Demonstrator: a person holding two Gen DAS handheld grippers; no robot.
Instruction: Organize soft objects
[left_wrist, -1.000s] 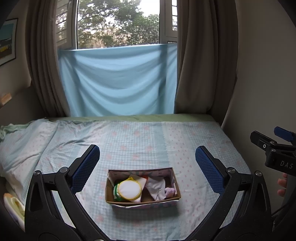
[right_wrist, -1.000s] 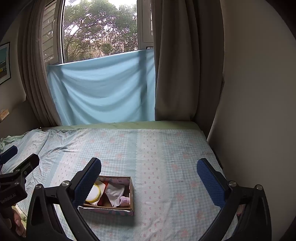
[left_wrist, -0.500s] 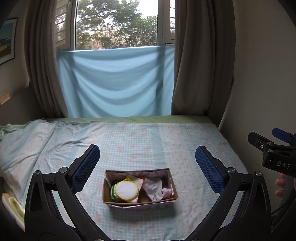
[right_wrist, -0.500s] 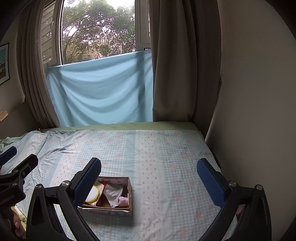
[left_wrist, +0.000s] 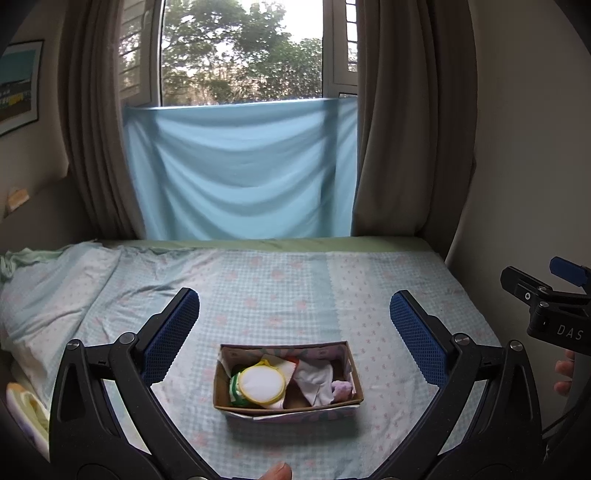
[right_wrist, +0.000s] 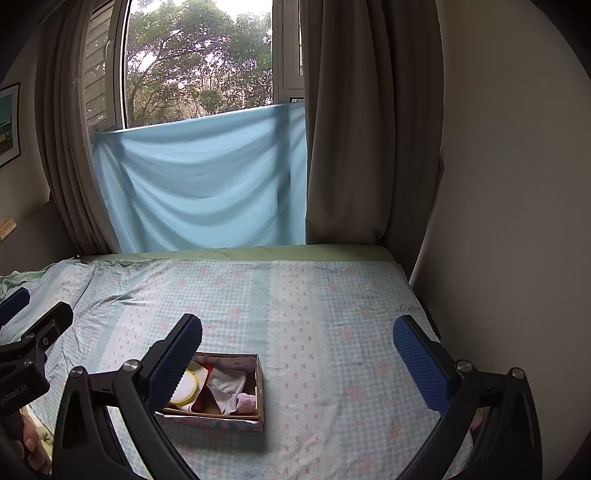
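Box (left_wrist: 288, 408) sits on the bed (left_wrist: 295, 295), soft objects (left_wrist: 291, 384) bundled inside it, which we read as kept together, while left gripper (left_wrist: 294, 328) and right gripper (right_wrist: 297, 350) hover spread wide, holding nothing.

I see a bed (left_wrist: 295, 288) with a pale blue checked sheet (right_wrist: 332, 332) filling the room's width, its far edge against the window (left_wrist: 240, 55). Brown curtains (left_wrist: 399, 129) hang at both sides, and a light blue cloth (left_wrist: 240, 177) covers the lower panes (trees and daylight above it). A framed picture (left_wrist: 18, 85) hangs on the left wall; the right wall (right_wrist: 517, 184) is plain.
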